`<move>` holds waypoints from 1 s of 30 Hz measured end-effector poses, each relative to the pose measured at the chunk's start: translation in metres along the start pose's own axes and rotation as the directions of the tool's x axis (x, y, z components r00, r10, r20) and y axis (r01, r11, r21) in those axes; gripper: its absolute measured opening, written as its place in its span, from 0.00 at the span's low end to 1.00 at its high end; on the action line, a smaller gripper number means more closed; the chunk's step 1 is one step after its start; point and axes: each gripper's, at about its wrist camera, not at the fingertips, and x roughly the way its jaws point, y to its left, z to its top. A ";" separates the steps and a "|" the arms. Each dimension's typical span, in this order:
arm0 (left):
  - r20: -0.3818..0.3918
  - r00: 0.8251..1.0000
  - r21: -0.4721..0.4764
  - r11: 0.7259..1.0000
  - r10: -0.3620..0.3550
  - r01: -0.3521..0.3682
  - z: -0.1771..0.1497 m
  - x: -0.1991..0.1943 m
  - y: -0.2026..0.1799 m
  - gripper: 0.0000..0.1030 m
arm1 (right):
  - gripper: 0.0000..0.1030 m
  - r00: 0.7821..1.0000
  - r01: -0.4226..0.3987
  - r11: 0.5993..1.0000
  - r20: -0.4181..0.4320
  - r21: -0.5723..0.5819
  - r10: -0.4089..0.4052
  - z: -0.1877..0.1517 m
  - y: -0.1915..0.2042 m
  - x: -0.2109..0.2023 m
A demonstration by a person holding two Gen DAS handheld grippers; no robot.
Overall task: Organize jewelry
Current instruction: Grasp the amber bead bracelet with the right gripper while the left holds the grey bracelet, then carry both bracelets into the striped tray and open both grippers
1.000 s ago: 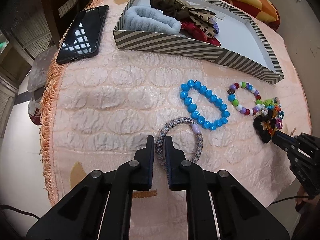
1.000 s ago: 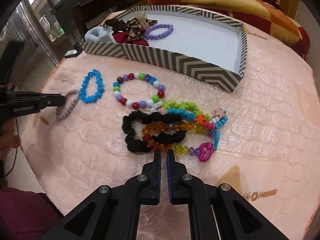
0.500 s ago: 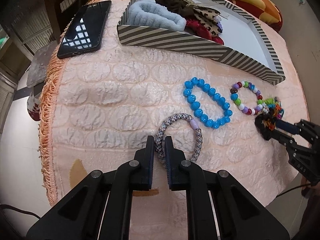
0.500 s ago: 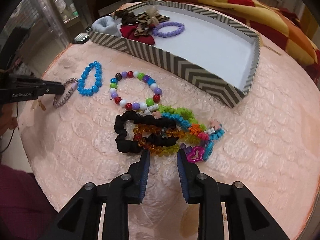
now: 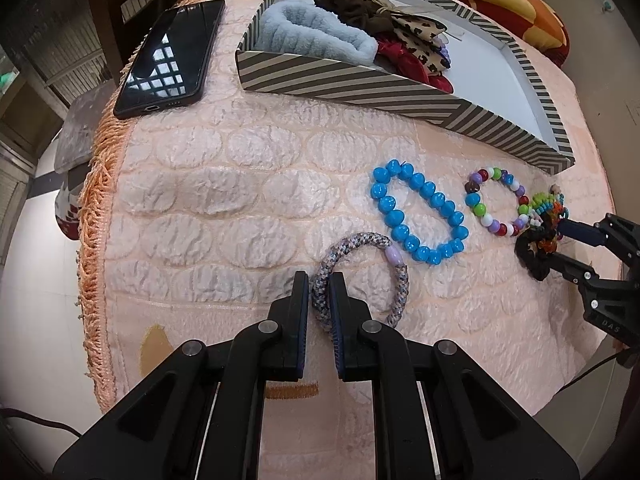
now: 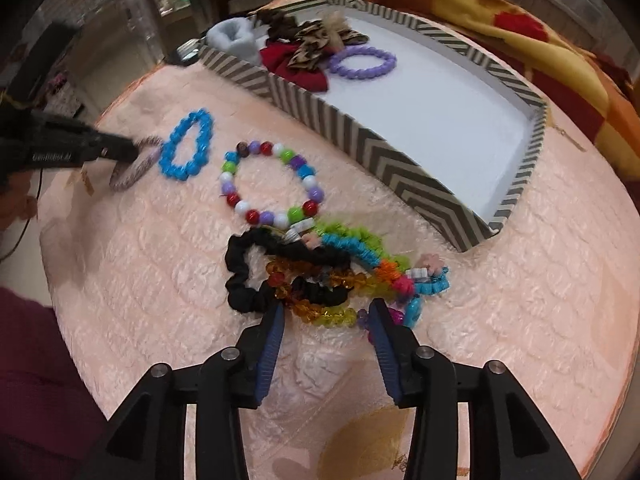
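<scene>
My left gripper (image 5: 320, 280) is shut on the near side of a grey woven rope bracelet (image 5: 396, 280) lying on the peach cloth; the bracelet also shows in the right wrist view (image 6: 136, 166). A blue bead bracelet (image 5: 416, 212) and a multicoloured bead bracelet (image 5: 498, 200) lie beside it. My right gripper (image 6: 326, 310) is open, its jaws on either side of the near edge of a tangled pile: a black scrunchie (image 6: 240, 276), an amber bead strand (image 6: 316, 312) and bright bracelets (image 6: 360, 244).
A striped box (image 6: 384, 156) at the back holds a purple bead bracelet (image 6: 362, 64), a blue fuzzy band (image 5: 312, 32), and bows and scrunchies (image 5: 404, 40). A black phone (image 5: 168, 56) lies at the table's far left. A fringed cloth edge (image 5: 96, 216) runs down the left.
My right gripper has opened and moved forward onto the pile. My left gripper stays shut on the rope bracelet, which has shifted little.
</scene>
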 end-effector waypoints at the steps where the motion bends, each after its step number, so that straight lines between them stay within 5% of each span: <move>1: -0.001 1.000 -0.001 1.000 0.000 0.000 0.001 0.000 0.000 0.09 | 0.41 1.000 -0.004 1.000 -0.001 0.001 0.004 -0.002 0.000 -0.001; 9: 0.001 1.000 0.002 1.000 0.005 -0.005 0.003 0.002 -0.003 0.09 | 0.41 0.998 -0.017 1.000 0.057 -0.004 0.018 -0.003 0.002 -0.015; 17: 0.000 1.000 0.001 1.000 0.003 -0.003 0.003 0.002 -0.004 0.09 | 0.42 0.999 -0.041 0.999 -0.008 -0.026 0.041 -0.004 0.003 -0.004; 18: 0.000 1.000 0.000 1.000 0.002 -0.002 0.003 0.002 -0.004 0.09 | 0.39 0.999 -0.047 0.999 -0.013 -0.014 0.047 -0.005 0.005 -0.005; 21: 0.002 1.000 0.001 1.000 0.001 -0.001 0.003 0.002 -0.003 0.09 | 0.09 0.997 -0.069 0.997 -0.028 -0.032 0.068 -0.014 0.024 -0.006; 24: 0.004 1.000 0.007 1.000 -0.001 0.001 0.003 0.002 -0.004 0.09 | 0.09 0.998 -0.056 0.998 -0.006 -0.031 0.056 -0.022 0.044 -0.007; 30: 0.020 1.000 0.029 1.000 -0.013 0.013 0.003 -0.006 -0.011 0.09 | 0.08 0.977 -0.180 0.963 0.152 0.202 0.151 -0.030 0.025 -0.038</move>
